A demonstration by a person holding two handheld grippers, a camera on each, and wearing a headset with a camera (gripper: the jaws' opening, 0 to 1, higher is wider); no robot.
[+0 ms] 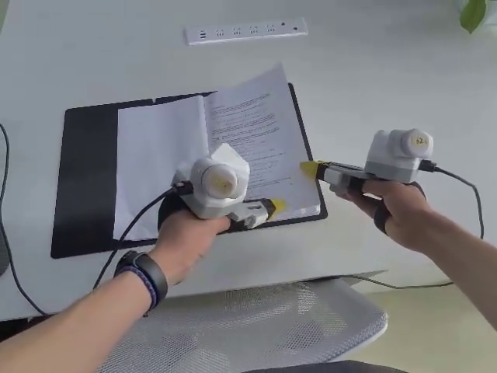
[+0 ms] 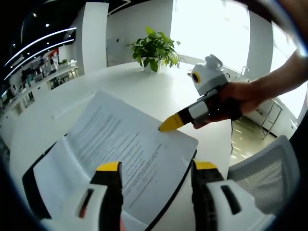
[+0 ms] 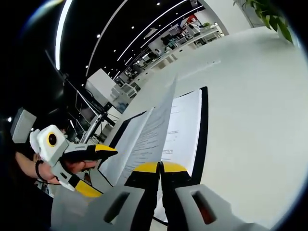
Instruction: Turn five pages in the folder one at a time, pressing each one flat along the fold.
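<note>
Left hand (image 1: 182, 241): closest to the lens, wristband (image 1: 144, 273) on the wrist, holds the left claw (image 1: 268, 208) low over the folder's near edge.
Left claw state: tips wide apart, nothing between them.
Right claw (image 3: 160, 167): tips together, clamped on the right edge of the top page (image 1: 248, 132). The right hand (image 1: 392, 206) holds it just off the folder's right side.
Page: printed sheet, right edge raised off the stack, curving up from the fold, far corner highest.
Folder (image 1: 85, 179): black, open, flat on the surface. A blank white sheet lies on the left half, with bare cover at far left.
Edges: folder's near edge is close to the surface's near edge.
Open room: bare surface right of the folder and beyond it.
Surface (image 1: 388, 85): white, matte.
Room: open-plan office, ceiling light strips, bright window behind the plant.
Around: power strip (image 1: 245, 31) well beyond the folder's far edge; potted plant (image 2: 154, 48) on the far side; mesh chair (image 1: 256, 326) below the near edge; cables trail from both claws.
In the way: left claw and hand hide the near end of the fold in the head view.
</note>
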